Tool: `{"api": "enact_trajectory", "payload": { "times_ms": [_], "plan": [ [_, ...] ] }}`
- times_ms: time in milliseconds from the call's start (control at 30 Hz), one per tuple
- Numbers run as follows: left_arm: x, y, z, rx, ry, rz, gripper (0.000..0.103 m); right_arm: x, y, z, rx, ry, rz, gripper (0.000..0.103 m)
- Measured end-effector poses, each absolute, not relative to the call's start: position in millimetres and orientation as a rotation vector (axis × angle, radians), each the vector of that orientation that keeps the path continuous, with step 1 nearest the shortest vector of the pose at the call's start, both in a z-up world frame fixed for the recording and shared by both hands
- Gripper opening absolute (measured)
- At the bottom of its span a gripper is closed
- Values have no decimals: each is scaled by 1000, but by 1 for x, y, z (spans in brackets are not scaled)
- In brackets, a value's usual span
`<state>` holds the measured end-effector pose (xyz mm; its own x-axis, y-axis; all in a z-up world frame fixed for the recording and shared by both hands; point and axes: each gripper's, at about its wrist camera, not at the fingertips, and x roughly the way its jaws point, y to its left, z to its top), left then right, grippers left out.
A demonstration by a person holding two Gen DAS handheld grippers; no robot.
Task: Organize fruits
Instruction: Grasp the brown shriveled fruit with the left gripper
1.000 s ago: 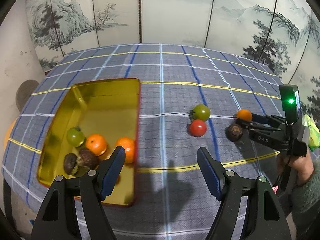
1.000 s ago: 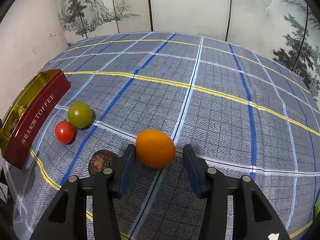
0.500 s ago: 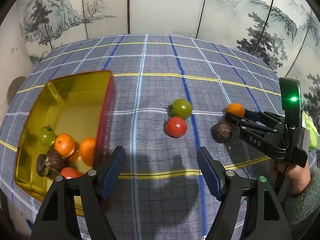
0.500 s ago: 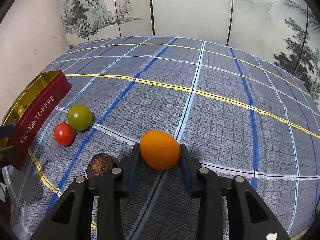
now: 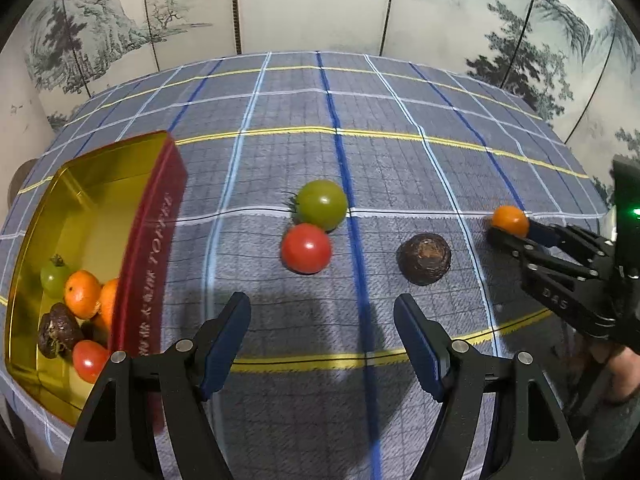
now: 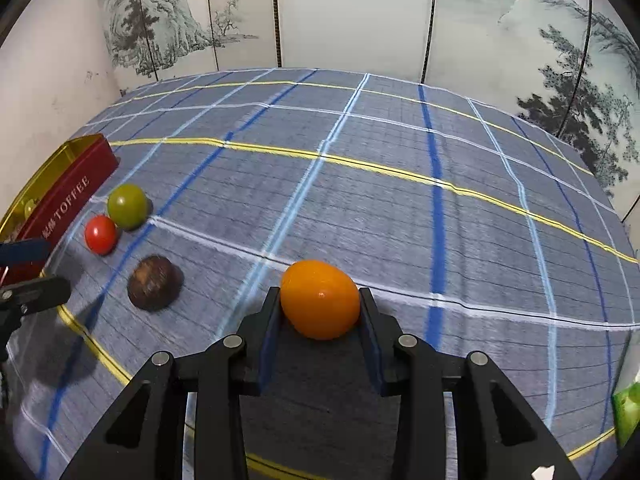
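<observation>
My right gripper [image 6: 320, 312] is shut on an orange fruit [image 6: 319, 299], also seen at the right of the left wrist view [image 5: 509, 220]. My left gripper [image 5: 322, 322] is open and empty, just short of a red tomato [image 5: 306, 248] and a green tomato [image 5: 322, 204]. A dark brown fruit [image 5: 424, 258] lies on the cloth between the two grippers, and shows in the right wrist view [image 6: 154, 283]. A gold tin with red sides [image 5: 148, 216] at the left holds several fruits, among them oranges [image 5: 82, 294] and a red tomato [image 5: 89, 360].
The table wears a grey-blue plaid cloth [image 6: 400, 200]. A painted folding screen [image 5: 320, 8] stands behind it. A green packet [image 6: 628, 412] lies at the right edge in the right wrist view.
My right gripper has closed on the orange fruit. My left gripper has moved right, away from the tin and toward the two tomatoes, staying open.
</observation>
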<state>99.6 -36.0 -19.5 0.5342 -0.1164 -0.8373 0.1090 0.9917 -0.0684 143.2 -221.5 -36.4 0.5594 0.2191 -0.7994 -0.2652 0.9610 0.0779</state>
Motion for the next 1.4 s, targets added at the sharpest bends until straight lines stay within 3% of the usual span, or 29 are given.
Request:
{"api": "enact_trajectory", "payload": {
  "times_ms": [667,933,1167,1400],
  "plan": [
    [125,-84,-37,6,1032,-201,73,137,-274,-40,-32,933,218,34],
    [136,-103,-45,63,1012,-220,62,137,-274,-40,-19,935,226,35],
    [138,-111,-45,88,980,-238,36,137,-274,-40,-19,935,227,36],
    [132,-100,-44,68,993,-218,35,137,-274,-40,-20,935,227,36]
  ]
}}
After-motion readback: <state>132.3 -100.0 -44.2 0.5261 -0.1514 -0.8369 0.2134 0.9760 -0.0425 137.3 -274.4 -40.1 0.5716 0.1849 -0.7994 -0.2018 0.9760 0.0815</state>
